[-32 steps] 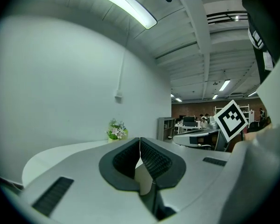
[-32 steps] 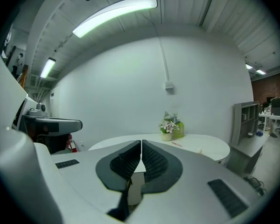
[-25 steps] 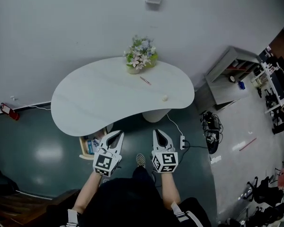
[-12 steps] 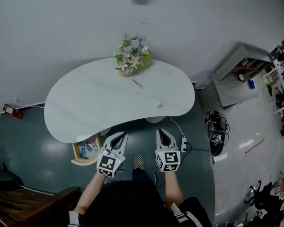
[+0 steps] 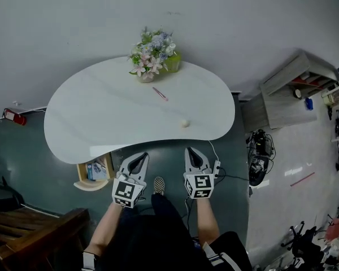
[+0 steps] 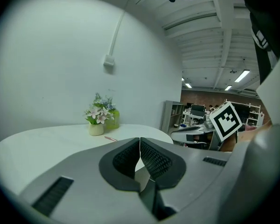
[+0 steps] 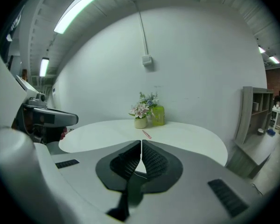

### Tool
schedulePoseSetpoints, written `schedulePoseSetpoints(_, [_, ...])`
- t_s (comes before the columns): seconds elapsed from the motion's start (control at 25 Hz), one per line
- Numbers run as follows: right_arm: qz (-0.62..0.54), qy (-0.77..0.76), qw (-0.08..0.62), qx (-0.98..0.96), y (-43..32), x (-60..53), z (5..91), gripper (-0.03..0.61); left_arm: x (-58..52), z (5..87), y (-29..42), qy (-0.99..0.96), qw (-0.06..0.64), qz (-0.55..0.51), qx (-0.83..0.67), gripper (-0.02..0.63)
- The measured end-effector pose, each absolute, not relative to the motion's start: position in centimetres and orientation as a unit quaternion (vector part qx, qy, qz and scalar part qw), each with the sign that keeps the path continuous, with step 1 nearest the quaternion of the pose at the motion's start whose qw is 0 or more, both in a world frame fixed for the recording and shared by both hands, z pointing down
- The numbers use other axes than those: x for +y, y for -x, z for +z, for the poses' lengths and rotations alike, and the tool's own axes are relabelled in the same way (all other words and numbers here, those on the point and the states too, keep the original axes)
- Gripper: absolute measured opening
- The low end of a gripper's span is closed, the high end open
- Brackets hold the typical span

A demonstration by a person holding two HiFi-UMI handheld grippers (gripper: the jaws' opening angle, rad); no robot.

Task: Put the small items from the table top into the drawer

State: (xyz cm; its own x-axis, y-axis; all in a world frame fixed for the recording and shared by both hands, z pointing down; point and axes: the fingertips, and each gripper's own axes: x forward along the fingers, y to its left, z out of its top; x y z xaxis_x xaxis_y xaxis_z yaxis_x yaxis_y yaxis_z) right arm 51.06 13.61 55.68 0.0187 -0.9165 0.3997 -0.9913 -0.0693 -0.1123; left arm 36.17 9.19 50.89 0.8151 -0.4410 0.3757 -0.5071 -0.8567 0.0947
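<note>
Left gripper (image 5: pixel 140 157) (image 6: pixel 140 142): jaws pressed together, nothing between them. Right gripper (image 5: pixel 191 151) (image 7: pixel 141 144): jaws likewise clenched and empty. Both are held side by side, slightly apart, over the dark floor (image 5: pixel 22 151) just short of the near edge of the table (image 5: pixel 90 117) and pointing toward it.

Items on the white, kidney-shaped table:
- A pink pen (image 5: pixel 159 94) (image 7: pixel 146 134) lies flat near the middle, just in front of the flower pot (image 5: pixel 151 54) (image 7: pixel 141 111), which stands at the far edge by the wall.
- A small pale round object (image 5: pixel 184 123) sits near the front edge, ahead of the right gripper and well apart from both grippers.

A wooden compartment (image 5: pixel 93 172) with small packs inside shows beneath the table's near edge, to the left of the left gripper. A power strip (image 5: pixel 217 166) lies on the floor beside the right gripper.
</note>
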Motion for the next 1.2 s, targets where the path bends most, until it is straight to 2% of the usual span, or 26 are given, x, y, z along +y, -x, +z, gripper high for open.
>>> schedulePoseSetpoints(0.76, [0.206, -0.696, 0.101, -0.681, -56.3, 5.7, 63.8, 0.041, 6.5, 56.6, -37.7, -0.932, 0.120, 0.216, -0.265, 0.020])
schedulePoseSetpoints(0.88, [0.217, -0.689, 0.105, -0.684, -56.5, 4.7, 64.8, 0.115, 6.0, 56.8, -37.5, -0.930, 0.123, 0.217, -0.271, 0.020])
schedulePoseSetpoints(1.2, [0.230, -0.688, 0.121, -0.678, -57.0, 3.0, 67.5, 0.176, 5.4, 57.9, -37.1, -0.926, 0.133, 0.222, -0.275, 0.020])
